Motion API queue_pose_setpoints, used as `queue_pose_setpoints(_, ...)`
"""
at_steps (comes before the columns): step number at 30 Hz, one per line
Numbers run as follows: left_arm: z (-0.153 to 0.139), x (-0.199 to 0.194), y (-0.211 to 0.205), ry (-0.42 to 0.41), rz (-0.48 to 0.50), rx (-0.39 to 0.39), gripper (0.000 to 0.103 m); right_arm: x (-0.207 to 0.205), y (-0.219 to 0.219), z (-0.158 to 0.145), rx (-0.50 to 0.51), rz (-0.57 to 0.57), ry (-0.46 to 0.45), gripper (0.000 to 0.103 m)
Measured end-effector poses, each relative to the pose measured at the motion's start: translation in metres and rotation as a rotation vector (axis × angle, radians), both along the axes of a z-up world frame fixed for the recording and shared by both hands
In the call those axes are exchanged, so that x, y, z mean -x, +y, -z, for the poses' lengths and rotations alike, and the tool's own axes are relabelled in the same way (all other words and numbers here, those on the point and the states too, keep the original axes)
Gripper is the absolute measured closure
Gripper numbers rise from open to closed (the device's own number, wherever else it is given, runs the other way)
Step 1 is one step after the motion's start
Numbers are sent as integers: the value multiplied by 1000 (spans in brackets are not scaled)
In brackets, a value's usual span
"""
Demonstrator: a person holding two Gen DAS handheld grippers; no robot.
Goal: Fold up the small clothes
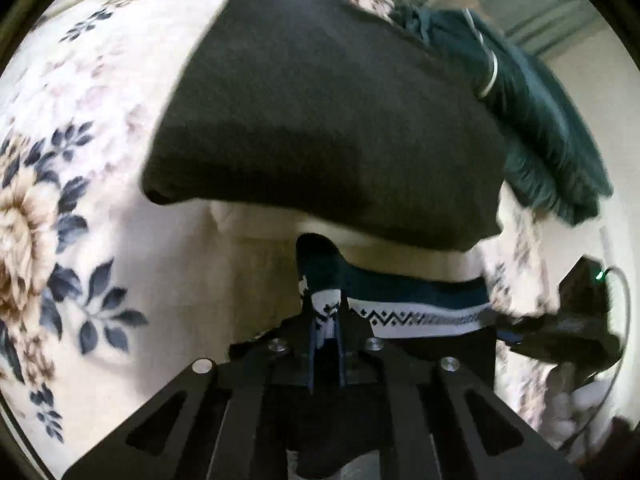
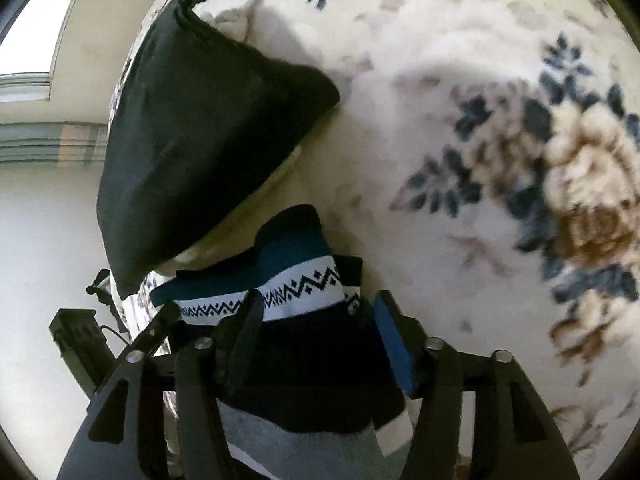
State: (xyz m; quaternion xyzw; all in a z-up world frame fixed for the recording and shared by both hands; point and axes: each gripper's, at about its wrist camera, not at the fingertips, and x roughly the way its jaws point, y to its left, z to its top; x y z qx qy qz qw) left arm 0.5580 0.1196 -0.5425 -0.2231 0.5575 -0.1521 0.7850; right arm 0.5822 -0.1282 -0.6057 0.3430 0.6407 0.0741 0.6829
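Because a soft, broad surface is needed for folding, the work is laid out on a floral bedspread (image 2: 460,80), cream and plush, printed with blurred navy leaves and tan blooms. On its far part a folded black garment (image 1: 320,120) is set aside as a flat, matte, wedge-shaped pad, apparently finished and stacked on something pale, with a ribbed teal garment (image 1: 552,140) lying just beyond it at the right in the left wrist view. A silvery ring or loop is seen where the two meet; what it belongs to cannot be told.

Nearer, the patterned sock (image 2: 296,280) is stretched across the near edge of the bed: a knitted piece in dark navy and teal, crossed by a white band with a black zigzag motif. It is held at both ends, judged so that it can be kept taut and straight for a fold.

The left gripper (image 1: 326,316) is clamped tight on one end of the sock, the knit being pinched between nearly meeting jaws. The right gripper (image 2: 316,316) is set astride the other end, its black finger and blue-padded finger (image 2: 394,344) standing partly apart around the bunched fabric; whether the pads press firmly cannot be told.
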Motion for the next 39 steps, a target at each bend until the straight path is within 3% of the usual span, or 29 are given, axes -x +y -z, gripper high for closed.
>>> queue_pose_setpoints(1, -3, 2, 5, -16, -21, 12, 98, -2, 4, -3, 10, -7, -27, 92)
queue_pose_setpoints(5, 10, 1, 22, 5, -60, 16, 98, -5, 9, -16, -3, -7, -108, 94)
queue_pose_setpoints(9, 26, -4, 27, 97, -90, 88, 93, -23, 23, 1, 120, -74, -54, 94)
queue_pose_setpoints(10, 23, -3, 26, 99, -96, 89, 82, -24, 23, 7, 130, -86, -26, 93)
queue_pose_setpoints(11, 16, 0, 28, 90, -100, 85, 64, -26, 24, 13, 120, -90, 5, 93)
queue_pose_setpoints(12, 7, 8, 32, 65, -103, 96, 55, -25, 21, 14, 100, -88, 24, 91)
queue_pose_setpoints(13, 0, 15, 33, 51, -110, 107, 42, -23, 18, 13, 81, -88, 28, 83)
queue_pose_setpoints(16, -20, 54, 43, 13, -141, 187, 39, -9, 4, 5, 15, -105, 33, 39)
queue_pose_setpoints(17, -25, 73, 46, 10, -154, 218, 32, 0, -3, 1, -13, -117, 26, 31)
queue_pose_setpoints(20, -32, 125, 53, 31, -195, 299, 27, 18, -16, -2, -74, -151, 40, 16)
queue_pose_setpoints(24, -22, 194, 43, 108, -259, 465, 17, 48, -36, 6, -129, -199, 92, 12)
queue_pose_setpoints(25, -19, 212, 42, 128, -276, 496, 17, 52, -38, 7, -134, -207, 98, 6)
queue_pose_setpoints(26, -17, 227, 37, 141, -291, 500, 17, 58, -40, 10, -145, -223, 105, 0)
queue_pose_setpoints(30, -12, 275, 18, 160, -390, 470, 17, 77, -50, 29, -177, -253, 150, 0)
queue_pose_setpoints(34, 16, 296, 0, 193, -484, 531, 17, 76, -40, 46, -215, -286, 168, 0)
queue_pose_setpoints(39, 46, 280, -17, 155, -576, 590, 17, 51, -31, 64, -297, -287, 155, 0)
